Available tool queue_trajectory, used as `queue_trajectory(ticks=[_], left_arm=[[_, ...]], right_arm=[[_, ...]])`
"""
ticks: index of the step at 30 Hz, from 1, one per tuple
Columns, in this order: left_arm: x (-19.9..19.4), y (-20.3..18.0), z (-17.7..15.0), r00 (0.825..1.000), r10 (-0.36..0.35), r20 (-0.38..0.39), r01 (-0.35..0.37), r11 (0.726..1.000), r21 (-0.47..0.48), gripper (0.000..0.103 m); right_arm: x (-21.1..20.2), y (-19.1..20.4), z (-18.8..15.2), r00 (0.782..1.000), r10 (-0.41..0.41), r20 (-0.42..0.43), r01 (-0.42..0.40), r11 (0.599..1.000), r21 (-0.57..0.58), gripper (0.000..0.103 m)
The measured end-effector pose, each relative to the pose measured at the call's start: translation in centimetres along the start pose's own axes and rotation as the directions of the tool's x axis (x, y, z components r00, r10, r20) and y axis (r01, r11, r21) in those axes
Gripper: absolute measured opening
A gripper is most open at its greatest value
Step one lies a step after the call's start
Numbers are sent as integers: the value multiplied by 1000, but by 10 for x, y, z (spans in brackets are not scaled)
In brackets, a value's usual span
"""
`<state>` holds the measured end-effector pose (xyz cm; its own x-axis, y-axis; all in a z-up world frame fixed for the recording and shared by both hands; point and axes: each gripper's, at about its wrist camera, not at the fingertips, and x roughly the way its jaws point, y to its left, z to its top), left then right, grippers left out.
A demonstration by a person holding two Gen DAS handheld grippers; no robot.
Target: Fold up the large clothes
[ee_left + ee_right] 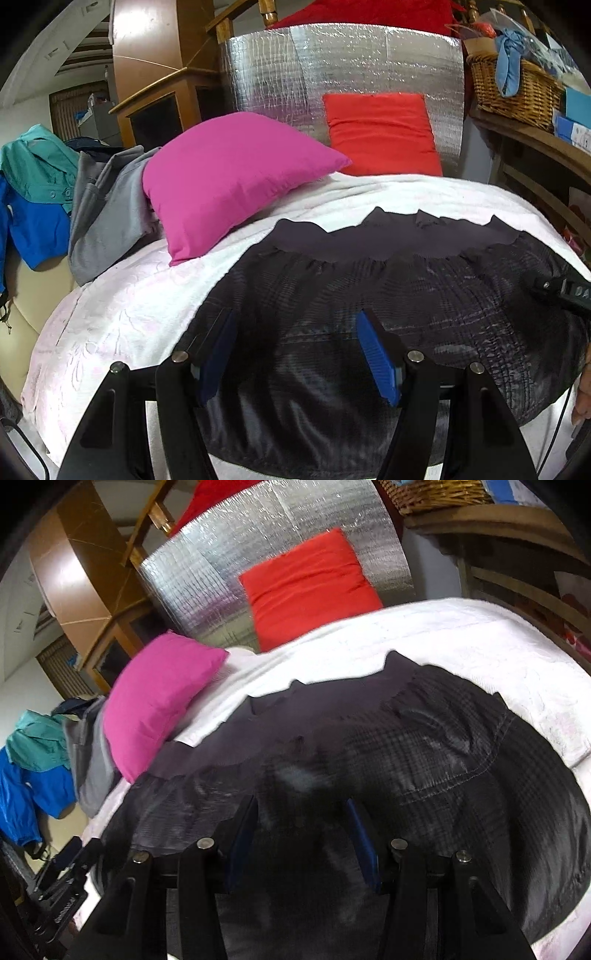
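My left gripper [297, 354] hangs with jaws apart, grasping nothing, above the dark checked shiny garment [406, 295] that lies spread on the white blanket [122, 314]. My right gripper [303, 834] also stands released over this garment, near the pink square pillow [159, 698].

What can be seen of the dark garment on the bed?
The dark garment lies spread flat on the white bedcover, covering much of its near part. Most of it is shiny, crinkled, faintly checked fabric; a plain matte band with a wavy edge runs along its far side. The right wrist view shows a stitched seam. The left gripper and right gripper are both open over it; contact cannot be told. The pink pillow lies apart.
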<state>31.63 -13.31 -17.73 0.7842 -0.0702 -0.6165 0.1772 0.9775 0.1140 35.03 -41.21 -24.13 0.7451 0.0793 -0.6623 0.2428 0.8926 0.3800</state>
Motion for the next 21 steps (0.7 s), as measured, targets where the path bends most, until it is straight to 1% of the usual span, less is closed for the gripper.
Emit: queue_trajectory(ticks=[1, 2, 3, 4, 5, 6, 8, 10, 11, 12, 13, 14, 15, 17, 19, 21], left_arm=[[5, -2, -1, 1000, -3, -13, 3, 1000, 3, 68], [15, -6, -2, 999, -12, -50, 13, 1000, 8, 69], [31, -11, -6, 992, -27, -122, 29, 999, 14, 69], [44, -14, -9, 984, -35, -174, 38, 999, 18, 70], [59, -17, -14, 970, -48, -237, 53, 998, 15, 70], [65, -19, -15, 967, -47, -249, 51, 999, 11, 72], [63, -18, -11, 971, -39, -234, 42, 999, 8, 73], [56, -14, -8, 974, -53, -219, 49, 999, -20, 73], [51, -11, -5, 980, -57, -192, 50, 998, -41, 73], [45, -8, -3, 987, -49, -155, 41, 998, -54, 73], [43, -7, -2, 989, -39, -140, 32, 998, -51, 74], [44, -7, -3, 990, -21, -140, 16, 999, -40, 76], [52, -10, -6, 984, 0, -177, -2, 1000, -15, 79], [65, -13, -11, 971, 3, -238, 2, 1000, 19, 80], [60, -15, -8, 977, 24, -210, -15, 999, 43, 80], [50, -16, -6, 983, 11, -186, -1, 999, 53, 80]], right_arm=[[6, -2, -1, 1000, -3, -26, 3, 1000, 0, 53], [11, -3, -2, 999, -4, -42, 4, 1000, -4, 53], [12, -2, -2, 999, -4, -46, 3, 1000, -14, 53], [10, -1, -1, 999, -1, -46, 0, 1000, -24, 53], [6, -2, -1, 999, 10, -39, -11, 1000, -22, 53], [0, -3, 0, 999, 25, -22, -25, 1000, -15, 53], [-15, -8, 4, 999, 25, 30, -25, 1000, -3, 53], [-27, -16, 7, 997, -5, 76, 4, 1000, 10, 53], [-29, -22, 8, 996, -27, 82, 25, 999, 20, 53], [-27, -29, 9, 996, -57, 65, 55, 998, 40, 53], [-20, -39, 9, 995, -95, 23, 93, 993, 69, 53], [-11, -47, 8, 994, -111, -19, 112, 990, 85, 53], [-6, -51, 7, 994, -100, -45, 103, 991, 88, 53], [-10, -48, 7, 994, -102, -44, 104, 993, 56, 53], [-21, -46, 9, 995, -90, -42, 92, 993, 71, 53], [-34, -50, 9, 997, -81, -9, 82, 991, 105, 53]])
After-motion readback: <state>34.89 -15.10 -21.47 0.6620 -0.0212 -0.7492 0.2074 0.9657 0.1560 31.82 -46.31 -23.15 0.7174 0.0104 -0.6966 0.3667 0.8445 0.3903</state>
